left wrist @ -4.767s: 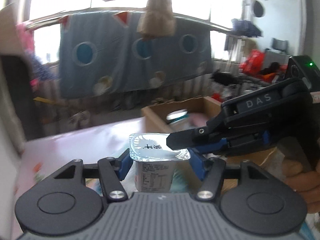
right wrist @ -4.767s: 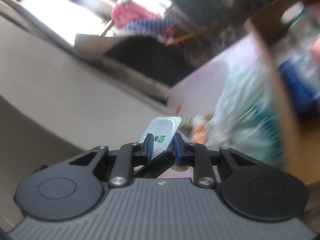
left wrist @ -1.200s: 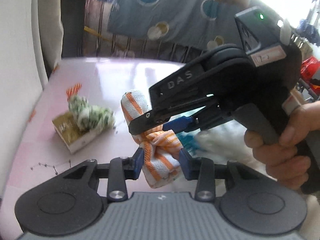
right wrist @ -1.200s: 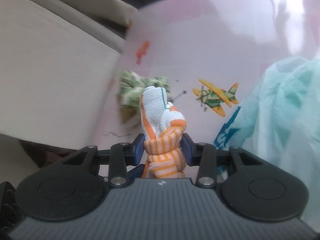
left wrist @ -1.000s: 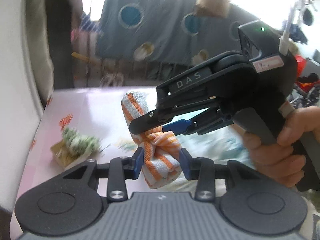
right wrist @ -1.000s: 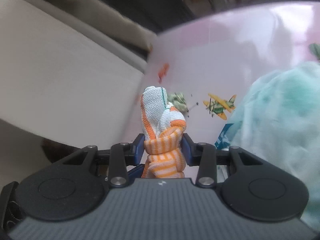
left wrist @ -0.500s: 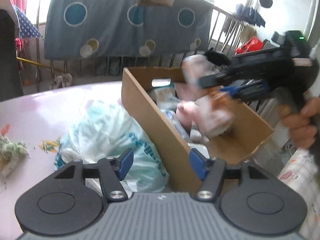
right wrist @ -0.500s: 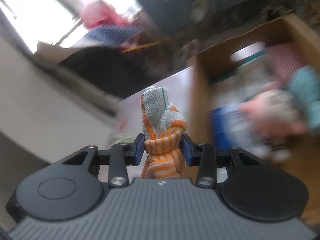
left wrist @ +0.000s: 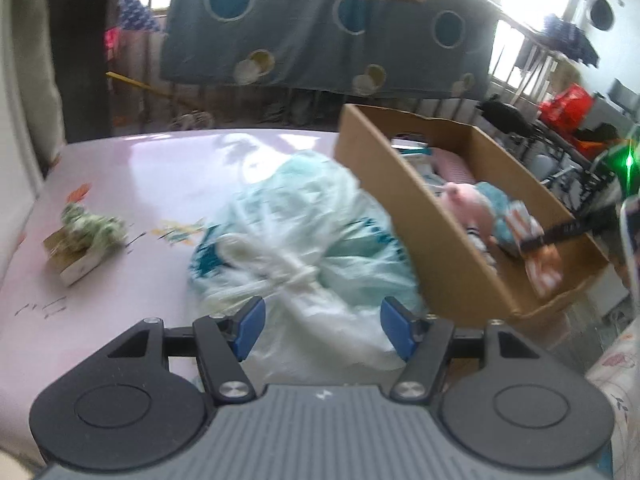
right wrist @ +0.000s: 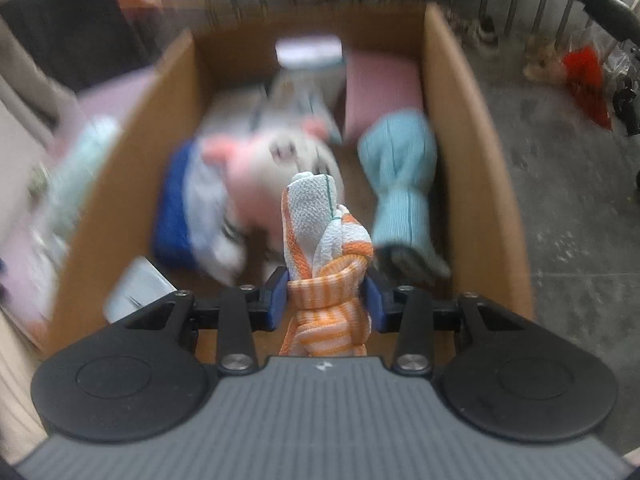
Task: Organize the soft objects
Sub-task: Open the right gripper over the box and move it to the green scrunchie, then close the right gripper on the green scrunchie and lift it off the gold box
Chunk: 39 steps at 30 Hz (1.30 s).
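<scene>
My right gripper (right wrist: 326,296) is shut on a knotted orange-and-white striped cloth (right wrist: 324,236) and holds it over the near end of an open cardboard box (right wrist: 476,184). In the box lie a pink-and-white plush toy (right wrist: 276,160), a rolled light blue cloth (right wrist: 402,184), a blue-and-white item (right wrist: 188,212) and a pink pad (right wrist: 380,88). In the left wrist view the same box (left wrist: 420,216) stands at the right with the cloth (left wrist: 540,256) hanging over it. My left gripper (left wrist: 322,326) is open and empty above a pale green plastic bag (left wrist: 304,232).
A pink table (left wrist: 140,176) carries a small box with a green-and-white bundle (left wrist: 84,236) at the left. A blue sheet with round holes (left wrist: 320,36) hangs behind. A grey floor (right wrist: 572,184) lies right of the box.
My right gripper has carried the striped cloth from the table over into the box. My left gripper has let go of the cloth, opened and stayed over the plastic bag.
</scene>
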### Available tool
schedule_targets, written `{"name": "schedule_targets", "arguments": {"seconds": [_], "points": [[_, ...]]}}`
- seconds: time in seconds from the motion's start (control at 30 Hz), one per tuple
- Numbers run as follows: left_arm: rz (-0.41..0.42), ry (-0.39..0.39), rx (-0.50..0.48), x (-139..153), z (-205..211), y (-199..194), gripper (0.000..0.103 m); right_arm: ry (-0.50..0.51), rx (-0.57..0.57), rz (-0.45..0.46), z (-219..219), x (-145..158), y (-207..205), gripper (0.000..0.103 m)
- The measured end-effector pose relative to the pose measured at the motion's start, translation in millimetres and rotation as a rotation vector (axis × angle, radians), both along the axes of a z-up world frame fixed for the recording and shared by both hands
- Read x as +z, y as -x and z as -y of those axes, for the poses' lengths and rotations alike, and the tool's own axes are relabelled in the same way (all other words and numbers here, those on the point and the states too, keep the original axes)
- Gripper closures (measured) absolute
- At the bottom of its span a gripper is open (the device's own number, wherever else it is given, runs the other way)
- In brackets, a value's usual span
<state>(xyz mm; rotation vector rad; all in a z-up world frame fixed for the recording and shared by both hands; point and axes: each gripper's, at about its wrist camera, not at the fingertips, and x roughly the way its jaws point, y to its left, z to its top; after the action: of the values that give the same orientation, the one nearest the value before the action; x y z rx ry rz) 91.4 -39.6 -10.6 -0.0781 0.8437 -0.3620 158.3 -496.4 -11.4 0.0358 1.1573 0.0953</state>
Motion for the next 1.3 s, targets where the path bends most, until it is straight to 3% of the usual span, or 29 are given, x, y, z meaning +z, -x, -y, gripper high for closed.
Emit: {"name": "schedule_targets", "arguments": {"seconds": [0.1,0.3,0.57,0.83,1.03,1.13,1.3], "points": [[0.009,-0.013,0.024,0,-11,3,0.038,0.014,-0.004,-0.023,-1,-7,5,0.062],[0.03,-0.031,0.071,-1,-35,14,0.038,-0.049,-0.059,0.037,6,13,8,0.056],[0.078,-0.084,0.17,-2,-65,26,0.037,-0.246,-0.012,0.161,-41,73,11,0.054],[0.149,-0.221,0.282,-9,-92,25,0.037,-0.429,0.22,0.153,-167,96,-13,0.048],[0.186,-0.354,0.327,-26,-112,5,0.037,-0.499,0.385,0.092,-279,86,-54,0.037],[0.17,-0.36,0.328,-37,-125,-14,0.037,-0.488,0.453,0.071,-335,73,-80,0.03],[0.108,-0.287,0.348,-56,-145,-50,0.037,-0.475,0.494,0.005,-419,28,-136,0.029]]}}
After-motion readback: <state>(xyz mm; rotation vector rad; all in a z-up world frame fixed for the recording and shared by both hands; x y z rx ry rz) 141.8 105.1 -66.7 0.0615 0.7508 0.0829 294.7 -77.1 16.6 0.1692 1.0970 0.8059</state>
